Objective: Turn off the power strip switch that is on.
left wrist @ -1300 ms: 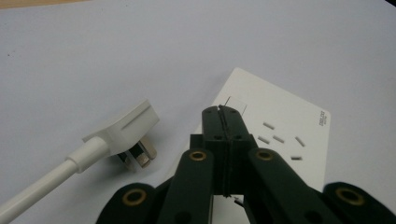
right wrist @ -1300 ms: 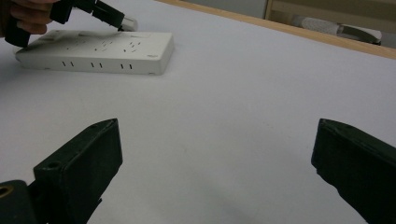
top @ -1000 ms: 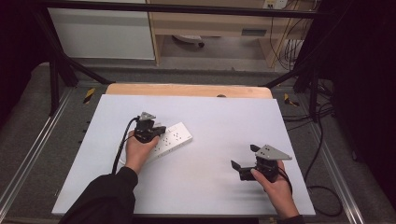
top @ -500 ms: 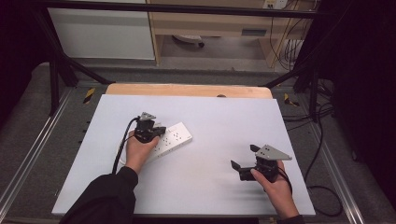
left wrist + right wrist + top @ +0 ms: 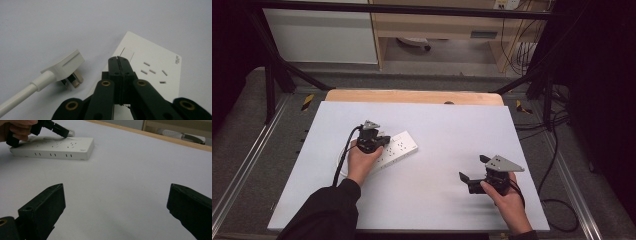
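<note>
A white power strip [image 5: 401,146] lies left of centre on the table, long side angled; it lies far off at the upper left in the right gripper view [image 5: 55,147]. Beside its end rests a white three-pin plug [image 5: 65,67] on a thick white cable, unplugged. My left gripper [image 5: 381,139] is shut with nothing between its jaws; its joined tips [image 5: 117,59] sit at the strip's rectangular switch [image 5: 127,53]. Whether they press it I cannot tell. My right gripper [image 5: 473,168] rests open near the front right, away from the strip, with bare table between its jaws [image 5: 116,187].
The white table top [image 5: 452,125] has a wooden strip [image 5: 412,96] along its far edge. Black cables [image 5: 557,200] hang off the right side. Shelving and a white cabinet [image 5: 322,35] stand beyond the table.
</note>
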Available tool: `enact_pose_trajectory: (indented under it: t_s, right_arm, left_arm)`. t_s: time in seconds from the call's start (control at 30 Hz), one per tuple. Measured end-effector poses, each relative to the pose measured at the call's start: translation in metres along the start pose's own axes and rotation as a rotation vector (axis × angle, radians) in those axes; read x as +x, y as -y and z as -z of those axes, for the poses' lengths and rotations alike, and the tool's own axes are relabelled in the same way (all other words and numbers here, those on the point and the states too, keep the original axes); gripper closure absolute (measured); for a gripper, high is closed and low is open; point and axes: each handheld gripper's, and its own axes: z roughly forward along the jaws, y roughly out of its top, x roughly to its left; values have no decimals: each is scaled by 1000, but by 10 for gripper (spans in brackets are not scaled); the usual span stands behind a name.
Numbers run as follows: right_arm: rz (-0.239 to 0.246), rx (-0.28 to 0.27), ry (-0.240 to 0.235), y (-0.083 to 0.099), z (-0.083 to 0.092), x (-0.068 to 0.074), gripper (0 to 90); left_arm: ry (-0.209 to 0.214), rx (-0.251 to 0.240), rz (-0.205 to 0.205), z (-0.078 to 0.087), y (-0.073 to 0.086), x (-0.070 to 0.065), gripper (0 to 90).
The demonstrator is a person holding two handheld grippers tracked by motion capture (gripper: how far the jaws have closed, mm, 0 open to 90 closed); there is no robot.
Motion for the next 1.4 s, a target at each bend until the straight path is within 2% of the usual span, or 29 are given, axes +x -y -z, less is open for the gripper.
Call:
enact_pose_trajectory:
  t_s: [0.63,0.87,1.07,1.17,1.4]
  right_arm:
    - [-3,12,-5,1,-1,1,23]
    - [-2,11,-6,1,-1,1,23]
    - [-2,9,-5,0,-1,1,23]
    - [-2,7,-4,0,-1,0,23]
    - [-6,1,-2,0,0,0,23]
  left_arm:
    - [10,4,5,-1,0,2,900]
    - [12,23,1,-2,-1,1,900]
    - [11,18,11,-2,-1,1,900]
    - [11,0,15,-1,-1,2,900]
    - [1,-13,-1,0,-1,0,900]
